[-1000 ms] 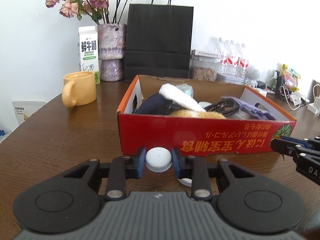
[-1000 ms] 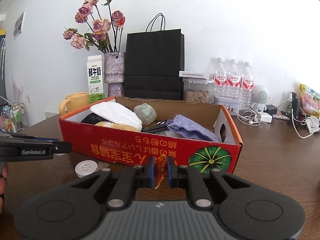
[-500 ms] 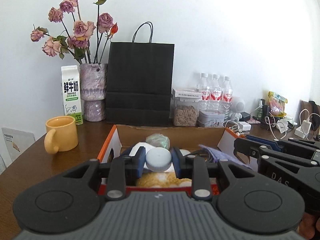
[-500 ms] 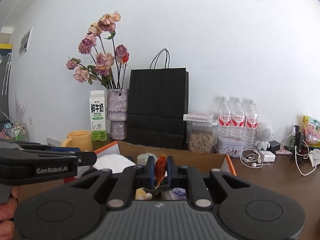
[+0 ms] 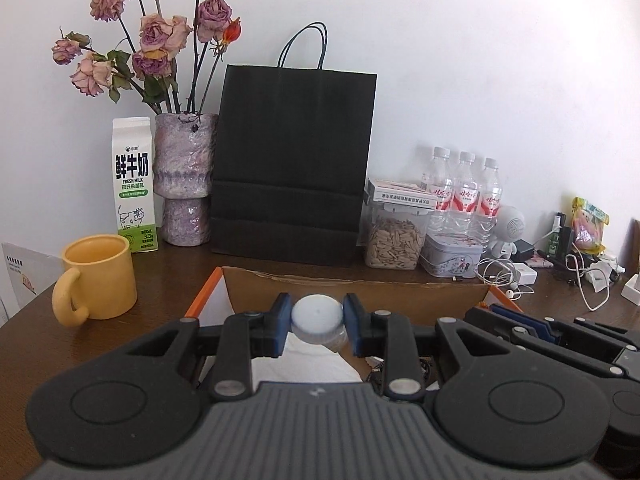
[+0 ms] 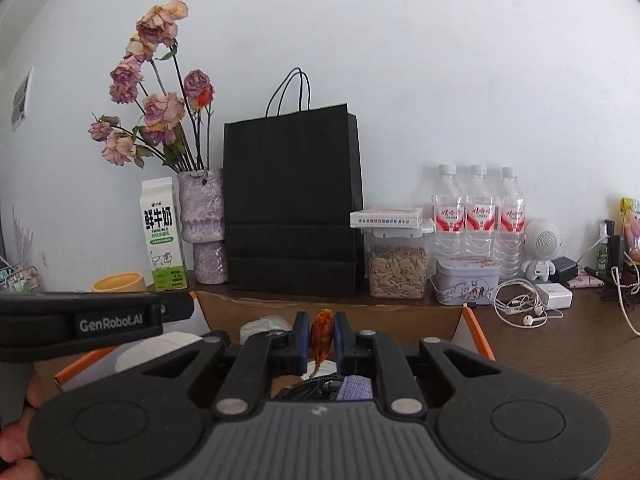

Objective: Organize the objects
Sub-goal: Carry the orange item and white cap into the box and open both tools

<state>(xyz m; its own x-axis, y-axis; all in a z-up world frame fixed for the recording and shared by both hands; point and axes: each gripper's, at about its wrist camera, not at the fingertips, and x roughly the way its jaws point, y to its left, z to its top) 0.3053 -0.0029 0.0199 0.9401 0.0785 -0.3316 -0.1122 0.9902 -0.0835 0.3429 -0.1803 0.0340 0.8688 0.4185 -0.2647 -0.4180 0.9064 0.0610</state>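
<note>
My left gripper (image 5: 317, 322) is shut on a small white-capped bottle (image 5: 317, 316) and holds it above the open orange cardboard box (image 5: 352, 285). My right gripper (image 6: 322, 334) is shut on a small orange toy fish (image 6: 322, 336) and holds it over the same box (image 6: 320, 305). The box holds a white cloth (image 5: 308, 364), a pale green bundle (image 6: 264, 326), a purple cloth (image 6: 354, 388) and black cables. The right gripper shows at the right of the left wrist view (image 5: 516, 322); the left one shows at the left of the right wrist view (image 6: 191, 307).
A yellow mug (image 5: 98, 278) stands left of the box. Behind it are a milk carton (image 5: 134, 184), a vase of dried roses (image 5: 184, 178), a black paper bag (image 5: 294, 160), a seed jar (image 5: 396, 236), a tin (image 5: 452, 256), three water bottles (image 5: 466, 192), earphones and chargers (image 6: 532, 304).
Both grippers have risen from the table in front of the box and moved forward over it, each carrying its object. The box's red front is now out of view.
</note>
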